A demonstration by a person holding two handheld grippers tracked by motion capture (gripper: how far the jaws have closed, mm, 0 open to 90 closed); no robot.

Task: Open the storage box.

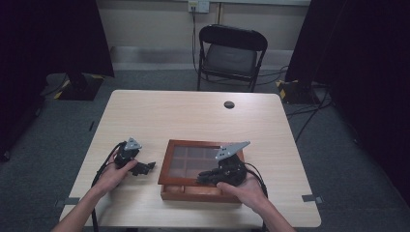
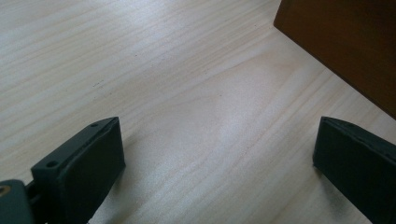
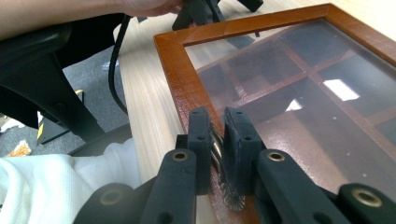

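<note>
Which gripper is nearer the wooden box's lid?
Right. The right gripper is shut on a small metal knob at the front edge of the lid. The left gripper rests on the table beside the box, jaws open, apart from it.

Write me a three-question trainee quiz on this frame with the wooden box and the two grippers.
1. True or false: the left gripper is clamped on the side of the wooden box.
2. What do the fingers of the right gripper pinch? A) a cable B) the small metal knob at the front edge of the glass lid C) a chair leg
3. Fill in: the left gripper rests on the ____ beside the box.

Key:
1. False. Its jaws stand wide apart over bare table, with nothing between them.
2. B
3. table
</note>
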